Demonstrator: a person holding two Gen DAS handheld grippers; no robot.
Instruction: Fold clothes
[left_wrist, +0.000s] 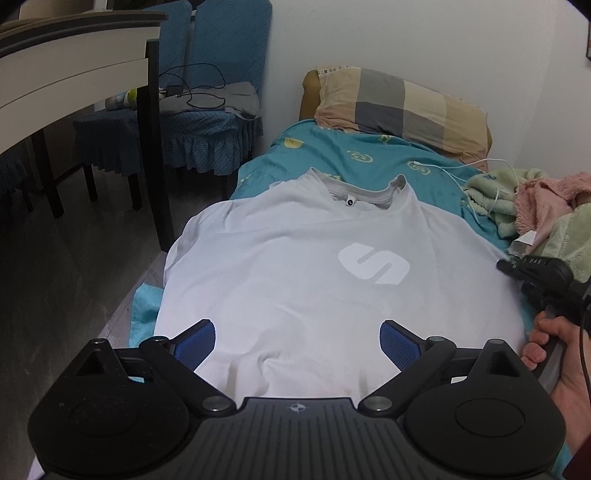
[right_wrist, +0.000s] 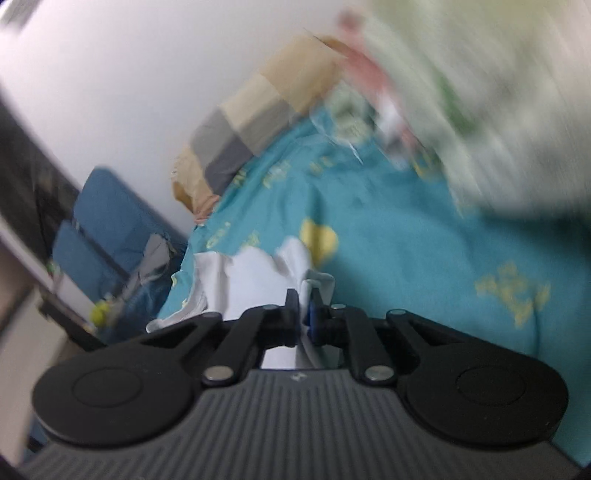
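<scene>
A white T-shirt (left_wrist: 295, 266) with a white S logo lies face up on the teal bedsheet (left_wrist: 332, 151), collar toward the pillow. My left gripper (left_wrist: 297, 341) hangs open over the shirt's lower part, blue pads wide apart, nothing between them. At the shirt's right edge my right gripper (left_wrist: 508, 266) is seen from the side, held by a hand (left_wrist: 554, 354). In the blurred right wrist view the right gripper (right_wrist: 303, 312) is shut on a bunched fold of the white T-shirt (right_wrist: 258, 273).
A checked pillow (left_wrist: 402, 107) lies at the bed's head by the wall. Green and pink blankets (left_wrist: 535, 199) and a white cable (left_wrist: 480, 173) pile at the right. To the left are blue-covered chairs (left_wrist: 207, 110), a table (left_wrist: 74, 70) and grey floor (left_wrist: 74, 277).
</scene>
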